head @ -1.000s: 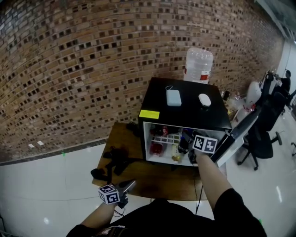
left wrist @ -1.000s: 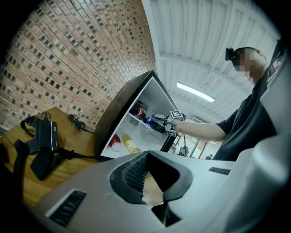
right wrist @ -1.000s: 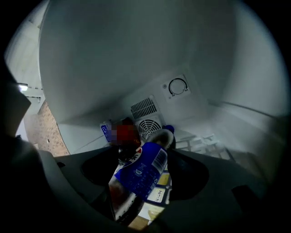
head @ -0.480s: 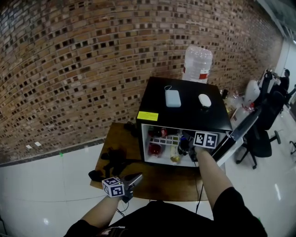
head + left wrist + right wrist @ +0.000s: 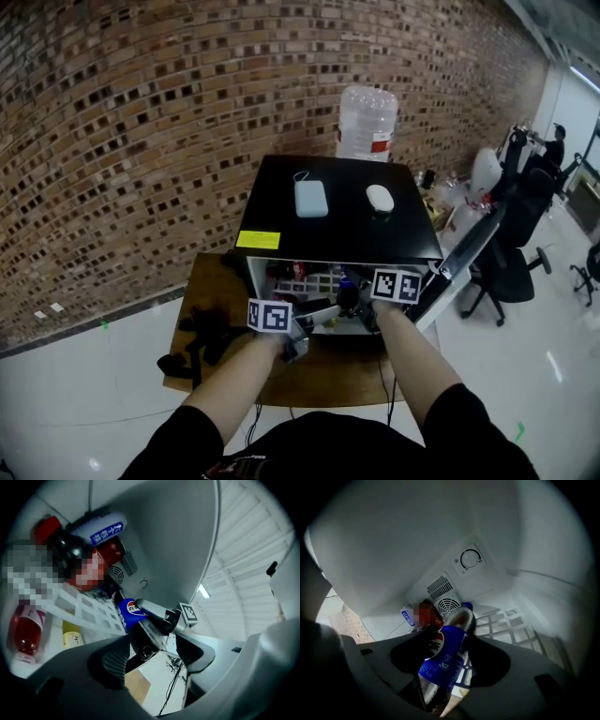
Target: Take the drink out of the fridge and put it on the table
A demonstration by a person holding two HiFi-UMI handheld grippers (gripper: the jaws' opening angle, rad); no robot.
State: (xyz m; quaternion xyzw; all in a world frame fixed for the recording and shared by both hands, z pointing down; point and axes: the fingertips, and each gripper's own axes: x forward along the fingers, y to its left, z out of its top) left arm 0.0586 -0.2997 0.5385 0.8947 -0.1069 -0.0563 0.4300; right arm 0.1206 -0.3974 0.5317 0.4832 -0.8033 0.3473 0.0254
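Note:
A black mini fridge [image 5: 337,220] stands open on a wooden table [image 5: 323,375]. Inside it, a cola bottle with a blue label [image 5: 443,663] leans between the jaws of my right gripper [image 5: 446,660]. Those jaws have just been closing, and both pads press on the bottle. The head view shows the right gripper [image 5: 361,305] reaching into the fridge at the bottle [image 5: 348,298]. My left gripper [image 5: 314,321] hovers at the fridge mouth. Its jaws have just been opening, and the left gripper [image 5: 157,656] holds nothing. The bottle [image 5: 129,613] lies just ahead of it.
The fridge door [image 5: 459,262] swings out to the right. A red drink [image 5: 26,632] and a yellow bottle [image 5: 70,637] lie on the wire shelf. A white pack [image 5: 310,198] and a mouse [image 5: 379,197] sit on top. Black clutter [image 5: 202,333] occupies the table's left.
My left gripper has swung from the table's front left up and right to the fridge opening, and its jaws have opened. The right gripper has stayed in the fridge at the bottle.

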